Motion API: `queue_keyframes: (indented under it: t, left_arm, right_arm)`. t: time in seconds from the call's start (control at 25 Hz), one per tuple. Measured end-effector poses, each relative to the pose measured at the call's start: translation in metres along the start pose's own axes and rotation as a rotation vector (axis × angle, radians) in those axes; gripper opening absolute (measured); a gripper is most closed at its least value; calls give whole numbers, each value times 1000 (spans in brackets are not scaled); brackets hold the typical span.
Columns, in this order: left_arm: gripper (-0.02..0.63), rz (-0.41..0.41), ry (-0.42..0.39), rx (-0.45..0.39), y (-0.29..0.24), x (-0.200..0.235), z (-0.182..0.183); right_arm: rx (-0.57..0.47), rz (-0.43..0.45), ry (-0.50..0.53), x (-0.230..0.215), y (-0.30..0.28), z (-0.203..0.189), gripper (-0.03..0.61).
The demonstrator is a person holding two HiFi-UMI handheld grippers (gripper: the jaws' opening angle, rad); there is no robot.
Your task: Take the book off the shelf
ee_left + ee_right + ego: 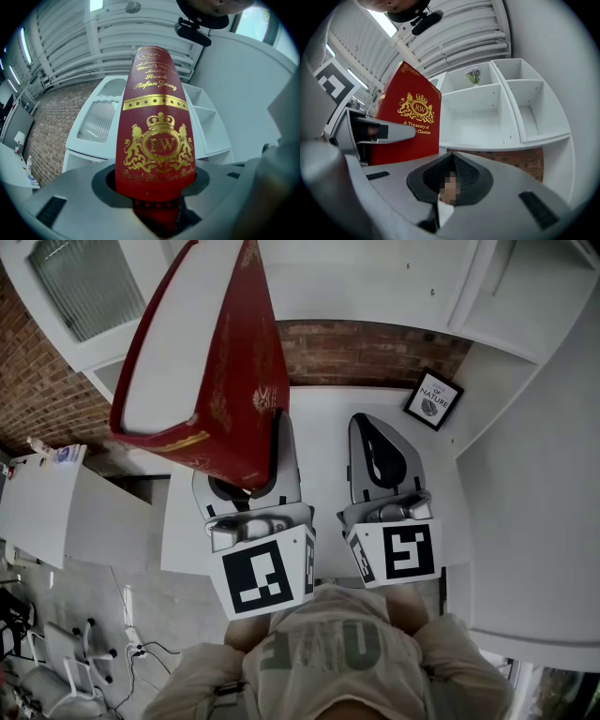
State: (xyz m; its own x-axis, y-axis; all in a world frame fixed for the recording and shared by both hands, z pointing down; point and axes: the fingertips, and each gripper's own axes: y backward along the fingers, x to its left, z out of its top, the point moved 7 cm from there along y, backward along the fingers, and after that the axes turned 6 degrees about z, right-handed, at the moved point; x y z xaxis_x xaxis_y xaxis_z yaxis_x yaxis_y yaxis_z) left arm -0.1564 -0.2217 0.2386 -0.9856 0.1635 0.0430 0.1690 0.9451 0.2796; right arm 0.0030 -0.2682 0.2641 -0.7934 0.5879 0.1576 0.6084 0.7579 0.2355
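- Book point(211, 381): a red hardback with gold crest and lettering. It is clear of the shelving and raised in the air above the white table point(328, 423), leaning to the left in the head view.
- Grip: the left tongs point(157, 208) are clenched on the book's lower end. The spine faces their camera and one jaw presses each cover. Only this low end is held; most of the volume stands free above the jaws.
- Right tongs point(449, 185): jaws drawn together with nothing between them, beside the left pair and apart from the book.
- Surroundings: the white shelf unit point(480, 110) stands behind, its visible compartments bare apart from a small sprig of flowers point(473, 75). A framed print point(433, 399) sits on the table against the brick wall point(375, 352).
- Assessment: removal appears essentially done; what remains is bringing the book to rest.
- Recommendation: hold the squeeze firm, since a tall book gripped at one end is likely to pivot. Bring it upright before moving it, lower it slowly, and steer clear of the framed print. The right tongs could steady the far cover.
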Motion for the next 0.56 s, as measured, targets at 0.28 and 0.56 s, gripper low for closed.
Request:
queue_keyframes:
  t: [0.28, 0.56]
  left_arm:
    - [245, 3, -5, -3, -3, 2, -1]
    - [245, 2, -5, -4, -5, -1, -1]
  right_arm:
    - [-12, -5, 12, 0, -1, 2, 14]
    - [-20, -16, 20, -6, 0, 6, 14]
